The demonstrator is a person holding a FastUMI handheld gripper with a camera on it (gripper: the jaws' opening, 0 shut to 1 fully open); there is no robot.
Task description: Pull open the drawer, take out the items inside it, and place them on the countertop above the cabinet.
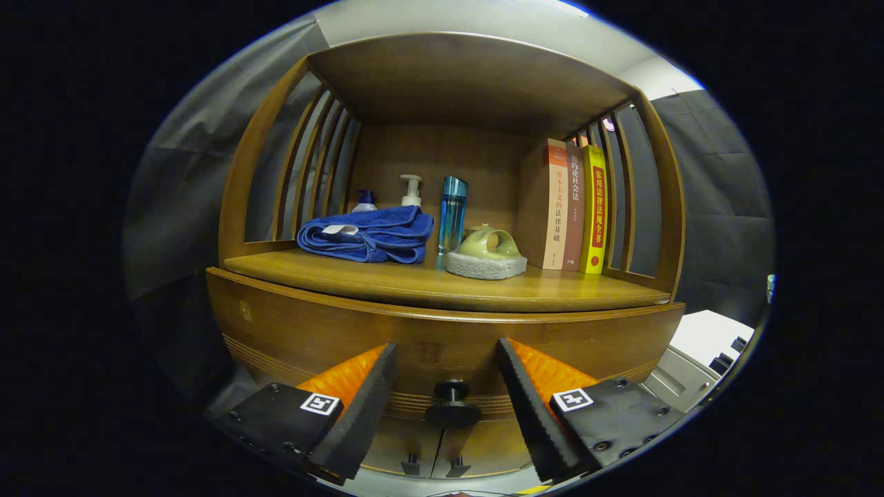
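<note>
A wooden cabinet (pixel 442 324) is filling the space ahead, its drawer (pixel 414 345) sitting closed under the countertop (pixel 387 279). Three books (pixel 573 207) are standing at the countertop's right edge, a folded blue towel (pixel 366 235) is lying toward its left, and a green teapot (pixel 489 245) is resting on a pad between them. The gripper (pixel 447 359) is spreading its fingers wide, flanking the dark drawer knob (pixel 452 404) without touching it.

Blue towel (pixel 367 235), bottles, teapot (pixel 489 243) — three books (pixel 574 207)
</note>
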